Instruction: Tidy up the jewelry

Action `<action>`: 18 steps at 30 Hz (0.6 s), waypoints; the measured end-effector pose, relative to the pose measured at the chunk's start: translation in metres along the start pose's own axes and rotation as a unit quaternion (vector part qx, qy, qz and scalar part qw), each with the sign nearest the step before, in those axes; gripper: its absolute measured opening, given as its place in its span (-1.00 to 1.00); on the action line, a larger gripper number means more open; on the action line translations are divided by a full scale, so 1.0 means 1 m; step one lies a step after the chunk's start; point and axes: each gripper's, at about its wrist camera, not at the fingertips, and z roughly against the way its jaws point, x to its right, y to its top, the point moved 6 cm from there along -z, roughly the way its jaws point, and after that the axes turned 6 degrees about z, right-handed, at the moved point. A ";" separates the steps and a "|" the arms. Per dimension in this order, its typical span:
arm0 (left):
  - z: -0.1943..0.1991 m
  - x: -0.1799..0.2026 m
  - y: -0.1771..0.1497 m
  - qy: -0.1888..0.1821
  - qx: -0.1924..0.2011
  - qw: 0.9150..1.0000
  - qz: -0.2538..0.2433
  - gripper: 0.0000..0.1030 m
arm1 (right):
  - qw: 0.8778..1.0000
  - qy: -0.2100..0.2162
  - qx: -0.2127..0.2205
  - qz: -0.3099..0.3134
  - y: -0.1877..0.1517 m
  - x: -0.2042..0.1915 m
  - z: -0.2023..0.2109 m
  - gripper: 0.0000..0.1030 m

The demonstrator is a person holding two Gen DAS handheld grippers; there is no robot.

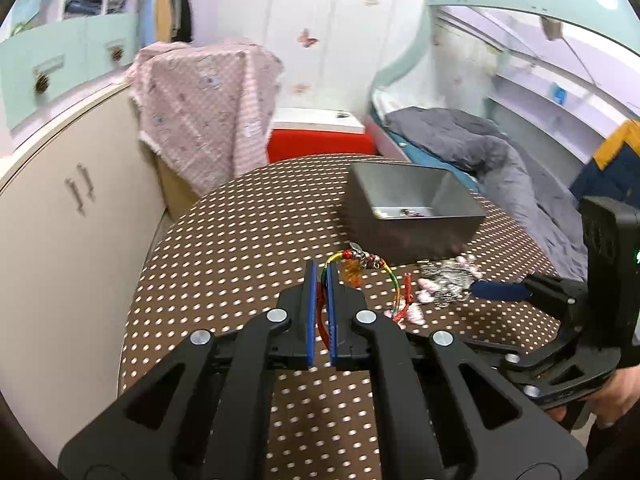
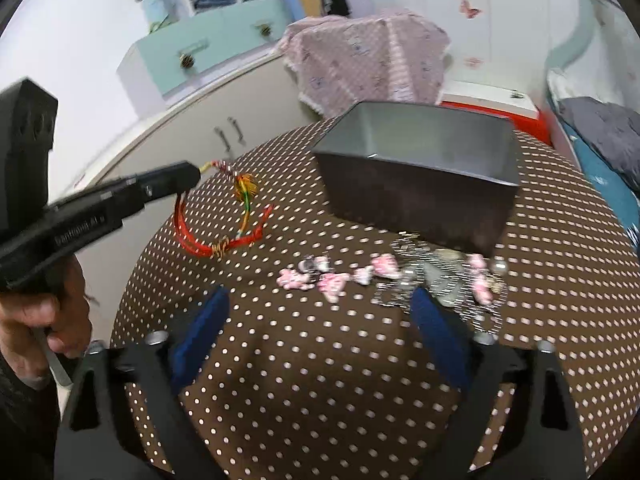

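My left gripper [image 1: 322, 270] is shut on a multicoloured cord bracelet [image 1: 394, 286] with red strings and an amber charm, which hangs above the dotted table [image 1: 240, 240]. The right wrist view shows that bracelet [image 2: 244, 208] dangling from the left gripper's tip [image 2: 192, 176]. A grey metal box [image 1: 416, 208] stands behind it, a few small pieces lying inside. Pink-and-silver jewellery [image 2: 336, 278] and a silver chain piece [image 2: 448, 284] lie on the cloth in front of the box [image 2: 420, 184]. My right gripper [image 2: 320, 304] is open just short of them, with nothing between its blue pads [image 2: 432, 320].
A person's hand [image 2: 36, 312] holds the left gripper. A cream cabinet [image 1: 60, 208] curves along the left of the round table. A pink cloth-covered object [image 1: 208, 112], a red box [image 1: 320, 140] and a bed with a grey duvet [image 1: 500, 160] lie beyond.
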 end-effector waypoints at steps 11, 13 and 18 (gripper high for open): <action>-0.006 -0.018 -0.011 0.009 -0.012 1.000 0.026 -0.91 | 0.998 -0.027 -0.027 0.043 0.003 0.002 -0.038 -0.37; -0.006 -0.015 -0.012 0.007 -0.013 1.000 0.027 -0.91 | 0.998 -0.026 -0.030 0.054 0.003 0.000 -0.038 -0.40; -0.007 -0.015 -0.014 0.003 -0.016 0.999 0.029 -0.91 | 0.998 -0.014 -0.033 0.054 -0.001 0.003 -0.035 -0.42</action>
